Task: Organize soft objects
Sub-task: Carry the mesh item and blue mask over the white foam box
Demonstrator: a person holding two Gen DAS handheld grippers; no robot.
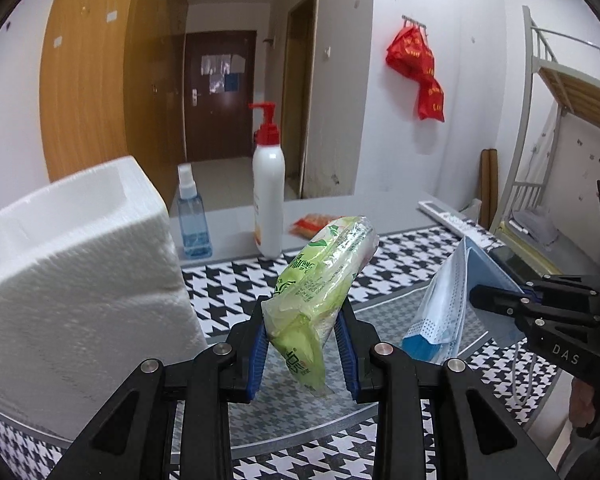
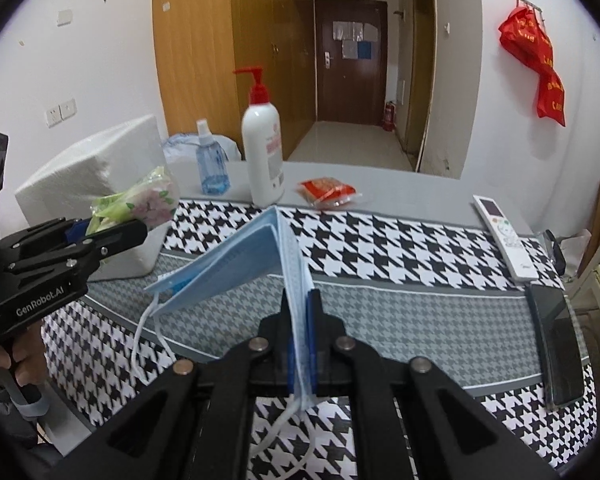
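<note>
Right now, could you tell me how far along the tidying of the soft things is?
Midway at best. Nothing looks put away yet. In hand: the left gripper holds a green tissue pack above the checked cloth, and the right gripper pinches blue face masks. Left: setting both down, perhaps beside the white paper towel stack; the red packet remains untouched.

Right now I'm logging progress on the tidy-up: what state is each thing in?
Left hand-held gripper: shut on tissue pack.
Tissue pack: held, tilted, off the table.
Right hand-held gripper: shut on face masks.
Face masks: held, fanned open, ear loops dangling.
Paper towel block: upright on table.
Pump bottle: upright.
Spray bottle: upright, capped.
</note>
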